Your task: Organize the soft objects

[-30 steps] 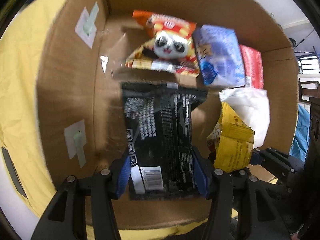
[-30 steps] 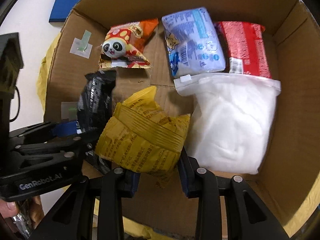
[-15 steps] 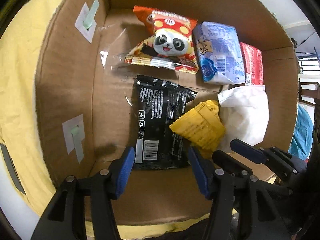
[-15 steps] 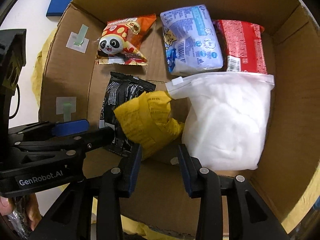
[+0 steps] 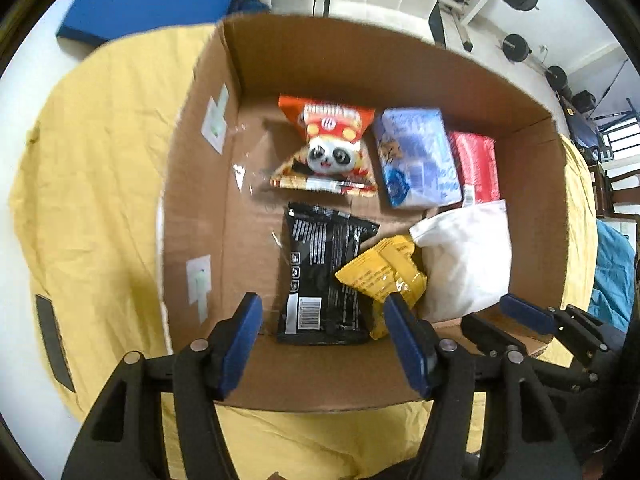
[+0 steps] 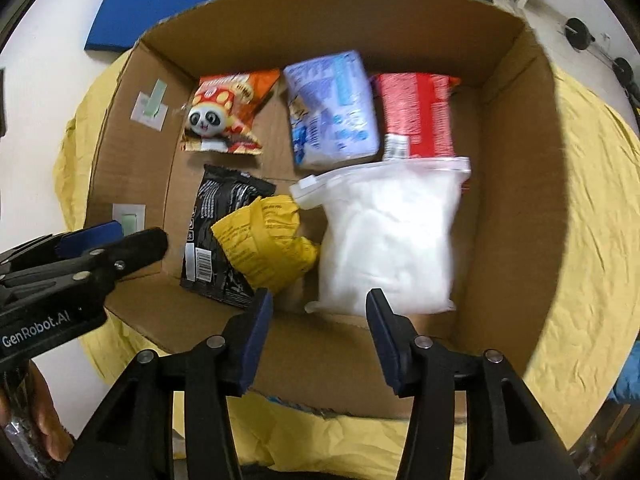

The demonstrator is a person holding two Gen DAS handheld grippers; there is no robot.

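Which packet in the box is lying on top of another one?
The yellow packet. Its left part rests on the black packet, while the panda, blue and red packets and the white bag lie flat on the box floor.

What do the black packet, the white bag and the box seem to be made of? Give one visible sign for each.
Black packet: probably glossy plastic film; crimped end, printed barcode.
White bag: clear plastic zip bag, judging by its seal strip; the filling looks soft and fluffy, perhaps cotton.
Box: brown cardboard, matte, with folded flaps and raw edges.
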